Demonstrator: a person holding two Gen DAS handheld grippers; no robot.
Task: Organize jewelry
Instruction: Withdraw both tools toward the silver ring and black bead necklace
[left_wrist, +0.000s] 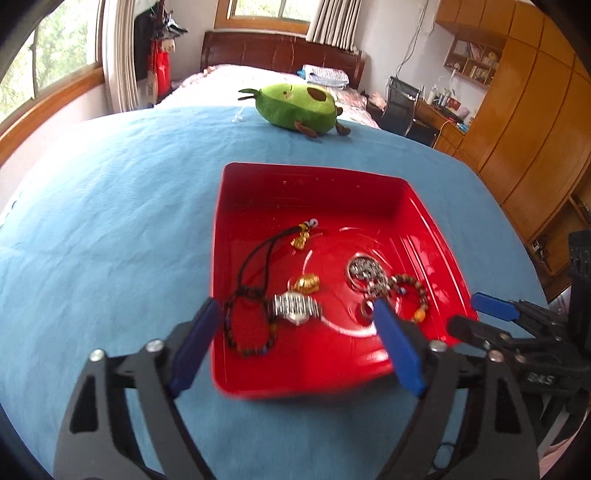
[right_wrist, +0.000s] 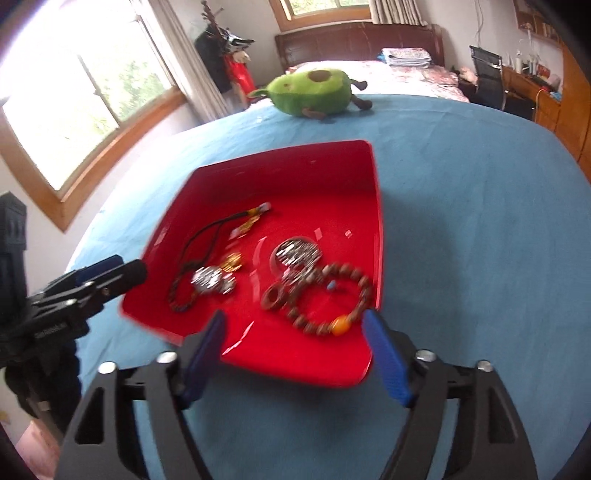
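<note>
Jewelry-filled red tray (left_wrist: 314, 206) beyond both gaping tongs (left_wrist: 295, 314)

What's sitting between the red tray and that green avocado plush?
Only bare blue cloth lies between the red tray and the avocado plush, in both wrist views.

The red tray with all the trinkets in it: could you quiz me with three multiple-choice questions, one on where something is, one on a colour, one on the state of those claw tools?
1. Where does the silver watch lie?
A. on the blue cloth
B. inside the red tray
C. on the plush avocado

2. What colour is the large bead on the wooden bead bracelet?
A. orange
B. green
C. white

3. How stand the left gripper and right gripper?
A. both shut
B. one holds the watch
C. both open, holding nothing

Answers: 1 B, the watch rests on the tray floor. 2 A, one amber-orange bead stands out. 3 C, each pair of blue fingers is spread apart with nothing between.
</note>
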